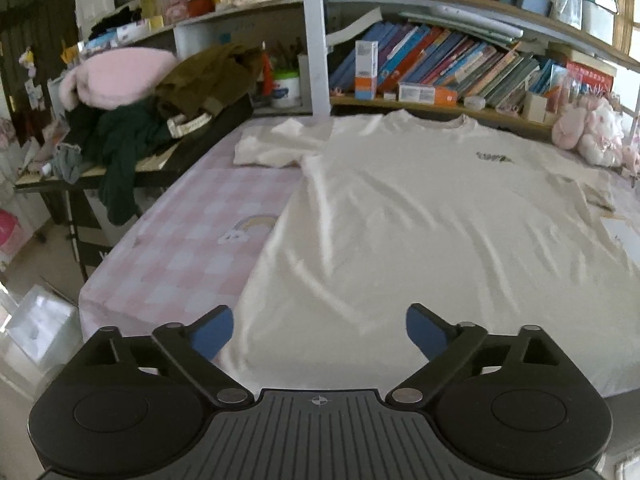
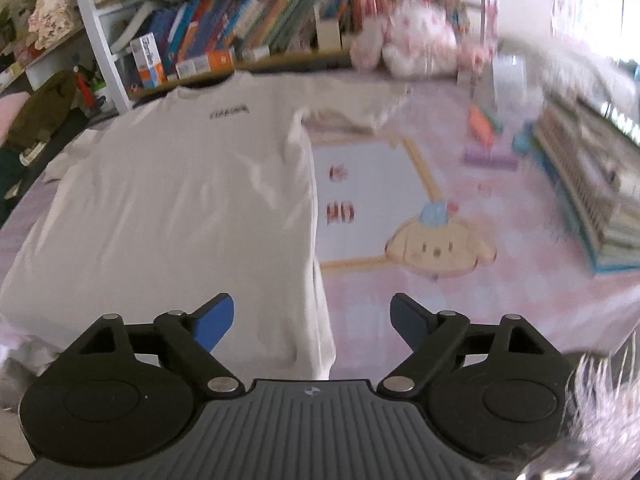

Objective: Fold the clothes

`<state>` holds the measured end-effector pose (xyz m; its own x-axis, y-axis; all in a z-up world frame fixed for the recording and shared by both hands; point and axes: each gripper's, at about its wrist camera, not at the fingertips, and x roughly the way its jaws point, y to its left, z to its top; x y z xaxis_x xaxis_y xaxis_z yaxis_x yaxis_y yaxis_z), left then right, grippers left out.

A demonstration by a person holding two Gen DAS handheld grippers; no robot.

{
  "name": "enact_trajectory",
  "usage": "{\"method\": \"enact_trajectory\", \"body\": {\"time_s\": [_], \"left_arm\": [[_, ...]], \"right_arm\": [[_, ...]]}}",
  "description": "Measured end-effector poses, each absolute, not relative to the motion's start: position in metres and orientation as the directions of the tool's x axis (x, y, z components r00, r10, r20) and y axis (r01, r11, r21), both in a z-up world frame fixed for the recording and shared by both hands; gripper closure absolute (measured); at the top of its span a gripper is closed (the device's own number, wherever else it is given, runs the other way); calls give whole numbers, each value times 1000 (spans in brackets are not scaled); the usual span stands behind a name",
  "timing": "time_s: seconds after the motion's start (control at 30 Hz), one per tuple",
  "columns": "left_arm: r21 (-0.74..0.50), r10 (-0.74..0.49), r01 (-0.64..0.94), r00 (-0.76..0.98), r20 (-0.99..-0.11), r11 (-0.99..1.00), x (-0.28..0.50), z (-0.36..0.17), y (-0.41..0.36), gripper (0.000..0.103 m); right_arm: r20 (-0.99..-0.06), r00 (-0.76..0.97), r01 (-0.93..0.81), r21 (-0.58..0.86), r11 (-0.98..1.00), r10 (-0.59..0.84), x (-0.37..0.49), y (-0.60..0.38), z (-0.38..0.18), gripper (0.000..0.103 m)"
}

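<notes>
My left hand-held gripper (image 1: 319,332) hangs with its blue pads spread wide apart, nothing between them, above the near hem of the white T-shirt (image 1: 400,216). The T-shirt lies flat, front up, on the pink bed (image 1: 180,240), collar toward the bookshelf (image 1: 440,68). My right hand-held gripper (image 2: 312,322) is likewise wide apart and empty, over the shirt's right edge.
</notes>
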<state>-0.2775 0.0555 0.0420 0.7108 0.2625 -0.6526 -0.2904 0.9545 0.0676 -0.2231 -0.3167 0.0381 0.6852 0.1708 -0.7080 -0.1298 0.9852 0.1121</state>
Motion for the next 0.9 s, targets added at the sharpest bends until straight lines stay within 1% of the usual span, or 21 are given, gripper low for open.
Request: {"method": "enact_trajectory", "body": {"time_s": [0.13,0.27,0.43,0.57,0.63,0.7,0.9], "left_arm": [[106,266,-266,690,-673,958,-266,33,36,4],[100,231,-229,673,-702,968,-255,23,26,4],[83,170,-159,675,-718,984,-232,15,25,4],[119,143,-83,689,-710,989,-200,16,31,4],[131,128,-50,710,-693,990,-186,20,38,4],[129,108,-27,725,-680,991,-172,22,45,4],[104,38,47,724,-689,993,-135,17,65,4]], "right_arm": [[-677,718,-130,104,986,166,-223,-306,36,11],[-684,711,-128,104,986,164,-218,-294,30,11],[-688,711,-104,98,990,143,-203,-276,28,11],[-688,719,-49,95,994,101,-183,-259,31,11],[-681,726,-37,97,995,94,-172,-250,35,11],[-677,732,-22,88,996,75,-163,-242,38,11],[-684,729,64,71,995,1,-148,-221,40,11]]}}
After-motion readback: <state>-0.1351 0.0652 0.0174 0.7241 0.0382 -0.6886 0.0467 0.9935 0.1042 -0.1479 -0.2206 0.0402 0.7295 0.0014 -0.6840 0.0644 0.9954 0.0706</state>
